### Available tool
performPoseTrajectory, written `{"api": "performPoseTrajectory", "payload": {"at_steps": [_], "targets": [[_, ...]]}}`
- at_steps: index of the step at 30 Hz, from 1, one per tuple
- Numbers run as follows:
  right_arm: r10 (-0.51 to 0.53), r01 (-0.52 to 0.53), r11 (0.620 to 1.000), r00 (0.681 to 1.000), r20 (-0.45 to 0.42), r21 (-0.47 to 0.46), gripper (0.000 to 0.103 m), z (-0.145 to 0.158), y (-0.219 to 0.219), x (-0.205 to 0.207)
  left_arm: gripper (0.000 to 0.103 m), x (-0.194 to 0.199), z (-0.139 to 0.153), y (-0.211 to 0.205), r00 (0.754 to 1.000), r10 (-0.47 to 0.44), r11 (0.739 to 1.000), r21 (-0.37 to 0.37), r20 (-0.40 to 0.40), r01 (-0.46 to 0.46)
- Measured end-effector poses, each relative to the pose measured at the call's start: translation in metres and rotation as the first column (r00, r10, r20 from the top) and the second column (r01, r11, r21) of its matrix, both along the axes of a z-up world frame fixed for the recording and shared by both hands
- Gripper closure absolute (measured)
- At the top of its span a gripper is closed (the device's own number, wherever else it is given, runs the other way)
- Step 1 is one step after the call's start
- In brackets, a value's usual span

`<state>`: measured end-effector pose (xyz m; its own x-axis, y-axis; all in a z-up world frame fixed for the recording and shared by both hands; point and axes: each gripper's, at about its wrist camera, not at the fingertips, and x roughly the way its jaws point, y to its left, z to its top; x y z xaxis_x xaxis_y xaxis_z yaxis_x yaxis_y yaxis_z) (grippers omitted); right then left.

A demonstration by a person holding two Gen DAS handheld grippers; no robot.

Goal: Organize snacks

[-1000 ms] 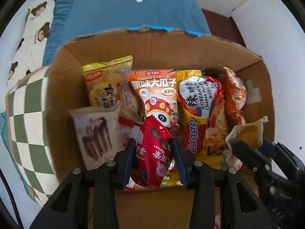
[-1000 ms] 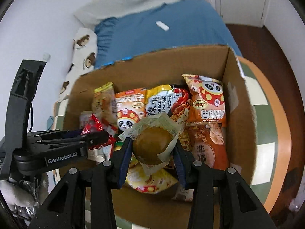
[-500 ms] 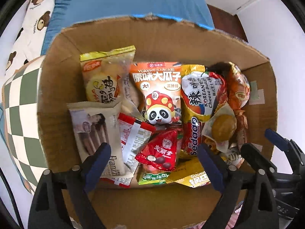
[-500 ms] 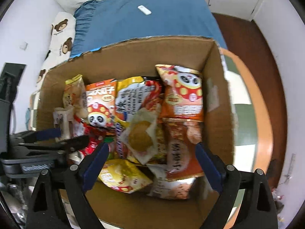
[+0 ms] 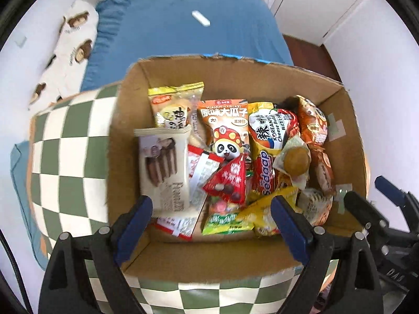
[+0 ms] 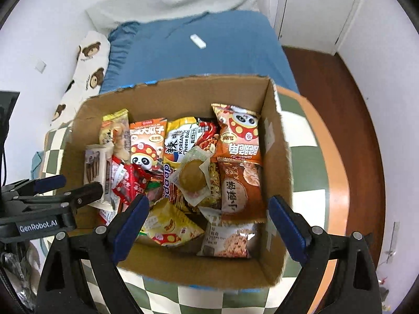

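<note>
An open cardboard box (image 5: 209, 70) (image 6: 277, 141) holds several snack packets. A red triangular chocolate packet (image 5: 230, 178) (image 6: 131, 183) lies among them near the front left. A round brown pastry in a clear wrapper (image 5: 296, 159) (image 6: 193, 176) lies on top of the noodle packs. My left gripper (image 5: 212, 222) is open and empty above the box's near wall. My right gripper (image 6: 208, 219) is open and empty above the box's near side. The left gripper also shows at the left of the right wrist view (image 6: 78, 191).
The box stands on a round table with a green and cream checked cloth (image 5: 65, 157) (image 6: 306, 144). A blue bed (image 5: 183, 34) (image 6: 196, 49) with a bear pillow (image 6: 89, 60) lies behind. White walls flank both sides. Wood floor (image 6: 340, 91) is at the right.
Both grippers opened, dropping the red packet and the wrapped pastry into the box, then pulled back and up from the box.
</note>
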<state>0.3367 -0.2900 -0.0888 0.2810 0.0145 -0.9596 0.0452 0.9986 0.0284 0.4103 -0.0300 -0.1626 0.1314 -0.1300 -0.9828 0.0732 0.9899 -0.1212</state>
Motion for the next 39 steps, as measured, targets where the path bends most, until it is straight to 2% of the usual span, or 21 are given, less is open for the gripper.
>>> {"api": "performPoseTrajectory", "payload": {"at_steps": [7, 11, 16, 21, 28, 31, 37, 39], "targets": [[0.013, -0.010, 1.000, 0.991, 0.133, -0.021, 0.008, 0.040, 0.008, -0.060, 0.010, -0.057, 0.042, 0.010, 0.988, 0.001, 1.000, -0.005, 0.155, 0.000], [0.014, -0.010, 1.000, 0.976, 0.218, -0.023, 0.004, 0.068, 0.011, -0.104, 0.010, -0.097, 0.071, 0.015, 0.971, 0.023, 0.999, -0.037, 0.236, -0.015], [0.028, -0.014, 0.999, 0.948, 0.318, -0.047, 0.003, 0.103, 0.018, -0.159, 0.010, -0.147, 0.106, 0.018, 0.938, 0.028, 0.999, -0.039, 0.345, -0.015], [0.031, -0.007, 0.998, 0.914, 0.404, -0.060, 0.001, 0.134, 0.025, -0.210, 0.010, -0.195, 0.135, 0.017, 0.896, 0.024, 0.999, 0.011, 0.444, -0.032], [0.042, -0.007, 0.997, 0.876, 0.481, -0.074, 0.000, 0.167, 0.035, -0.265, 0.010, -0.246, 0.159, 0.023, 0.855, 0.026, 0.998, 0.039, 0.518, -0.054], [0.046, -0.005, 0.997, 0.857, 0.513, -0.081, 0.000, 0.179, 0.039, -0.285, 0.010, -0.263, 0.165, 0.025, 0.845, 0.025, 0.996, 0.062, 0.534, -0.069], [0.061, -0.020, 0.996, 0.841, 0.538, -0.083, 0.000, 0.196, 0.047, -0.314, 0.010, -0.289, 0.179, 0.031, 0.829, 0.039, 0.995, 0.052, 0.558, -0.081], [0.067, -0.028, 0.996, 0.838, 0.542, -0.080, 0.000, 0.199, 0.049, -0.320, 0.006, -0.295, 0.184, 0.033, 0.821, 0.041, 0.995, 0.049, 0.569, -0.084]]}}
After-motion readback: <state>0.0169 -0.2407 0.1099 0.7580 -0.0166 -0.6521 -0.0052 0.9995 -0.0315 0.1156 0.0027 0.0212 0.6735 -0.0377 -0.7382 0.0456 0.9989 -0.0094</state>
